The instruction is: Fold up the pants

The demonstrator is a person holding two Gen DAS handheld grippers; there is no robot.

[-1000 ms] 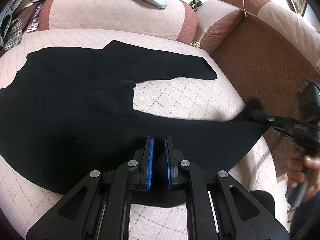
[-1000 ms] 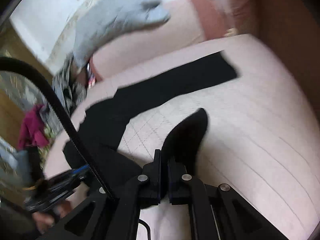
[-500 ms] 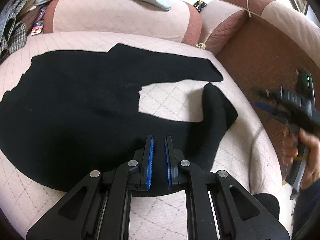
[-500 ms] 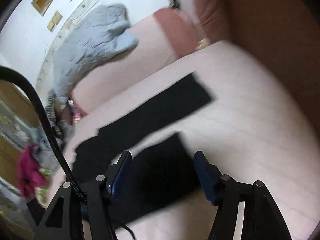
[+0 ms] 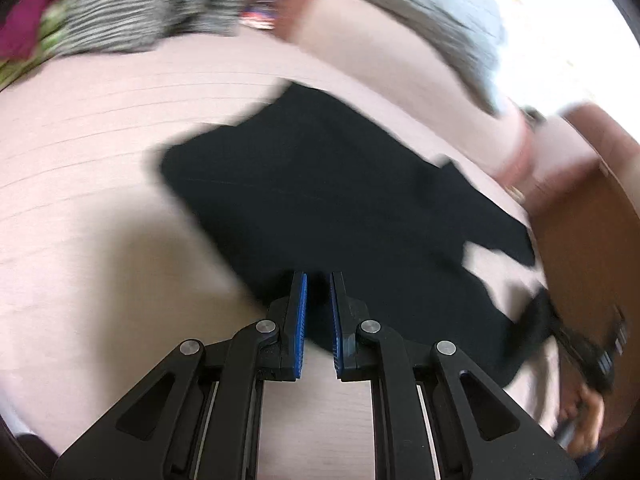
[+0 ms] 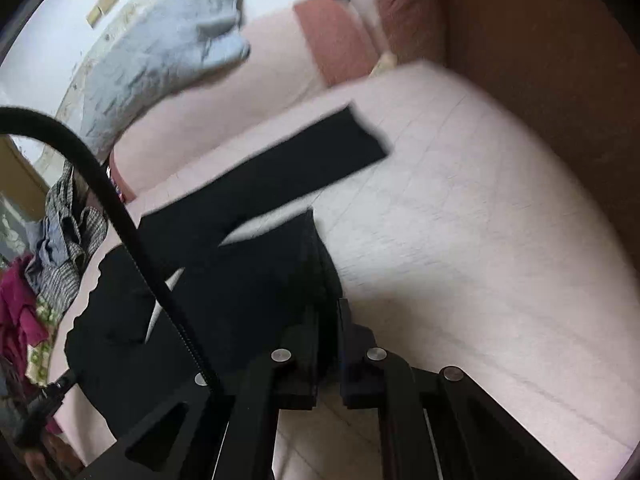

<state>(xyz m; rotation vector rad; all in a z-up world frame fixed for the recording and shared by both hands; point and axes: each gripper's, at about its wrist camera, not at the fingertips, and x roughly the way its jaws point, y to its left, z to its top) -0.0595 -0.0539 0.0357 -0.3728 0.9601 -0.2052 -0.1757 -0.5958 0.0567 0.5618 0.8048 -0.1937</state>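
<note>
Black pants (image 5: 340, 200) lie on a pale quilted sofa seat (image 5: 100, 240); the left wrist view is blurred. My left gripper (image 5: 318, 296) is shut on the pants' near edge, with dark cloth between its blue pads (image 5: 301, 320). In the right wrist view the far leg (image 6: 320, 156) lies flat and the near leg (image 6: 296, 264) is bunched and doubled back. My right gripper (image 6: 330, 312) is closing its jaws, and the bunched near leg is pinched between them. A hand holding the right gripper (image 5: 592, 356) shows at the right edge.
A grey quilted blanket (image 6: 168, 52) hangs over the sofa back. A pile of loose clothes (image 6: 60, 248) lies at the seat's left end. Brown floor (image 6: 560, 60) runs past the seat's right edge. A black cable (image 6: 120, 208) crosses the right wrist view.
The right jaws opened, dropped the near leg, then closed on its bunched cloth lower down. The left gripper swung sideways, still shut, and its view now takes in the clothes pile.
</note>
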